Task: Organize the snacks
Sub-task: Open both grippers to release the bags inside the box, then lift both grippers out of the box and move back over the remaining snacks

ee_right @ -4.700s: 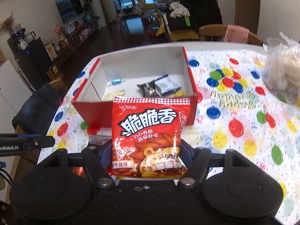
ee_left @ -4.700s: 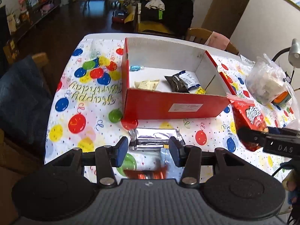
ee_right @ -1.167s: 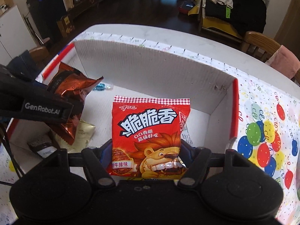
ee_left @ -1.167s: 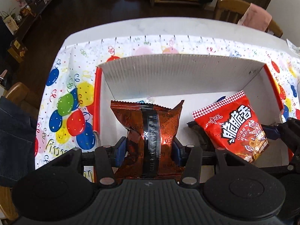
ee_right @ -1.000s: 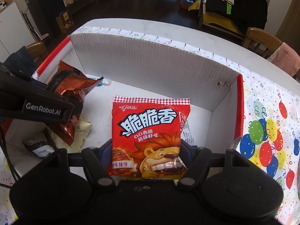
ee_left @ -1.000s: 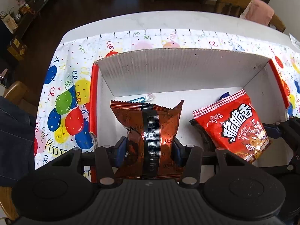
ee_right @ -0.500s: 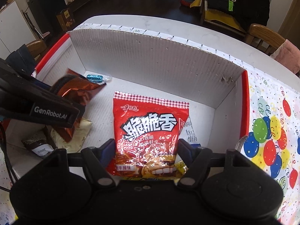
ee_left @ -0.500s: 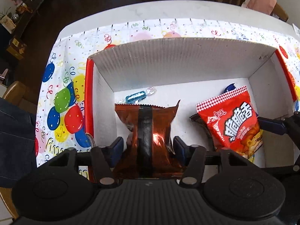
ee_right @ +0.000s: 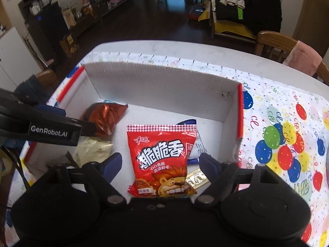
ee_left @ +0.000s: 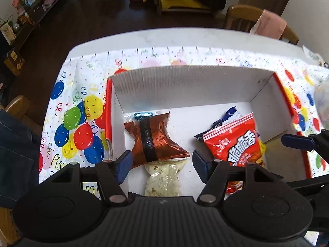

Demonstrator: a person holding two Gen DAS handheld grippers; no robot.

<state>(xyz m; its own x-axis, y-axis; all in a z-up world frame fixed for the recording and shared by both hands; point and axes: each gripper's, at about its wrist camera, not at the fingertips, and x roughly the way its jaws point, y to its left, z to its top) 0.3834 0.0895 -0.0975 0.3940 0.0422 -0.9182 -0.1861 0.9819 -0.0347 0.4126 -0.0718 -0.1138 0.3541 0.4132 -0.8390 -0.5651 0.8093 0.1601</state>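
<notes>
A red cardboard box (ee_left: 185, 86) with a white inside stands on the balloon tablecloth. A copper-brown snack packet (ee_left: 152, 138) lies loose at its left, over a cream packet (ee_left: 164, 177). My left gripper (ee_left: 161, 162) hangs above them, jaws opening, pads clear of the packet. A red lion snack bag (ee_right: 162, 158) lies at the box's right on a blue-and-white packet (ee_right: 197, 146). My right gripper (ee_right: 160, 164) straddles it from above, jaws opening, pads off the bag. The red bag (ee_left: 236, 142) also shows in the left wrist view.
A small blue wrapped candy (ee_left: 143, 114) lies by the box's back left corner. The tablecloth (ee_right: 283, 140) spreads around the box. A clear plastic bag (ee_left: 322, 103) sits at the right edge. Wooden chairs (ee_right: 287, 47) stand beyond the table.
Both grippers let go and widened: the brown packet and the red bag dropped onto the box floor. Both hands rose and drew back a little from the box.
</notes>
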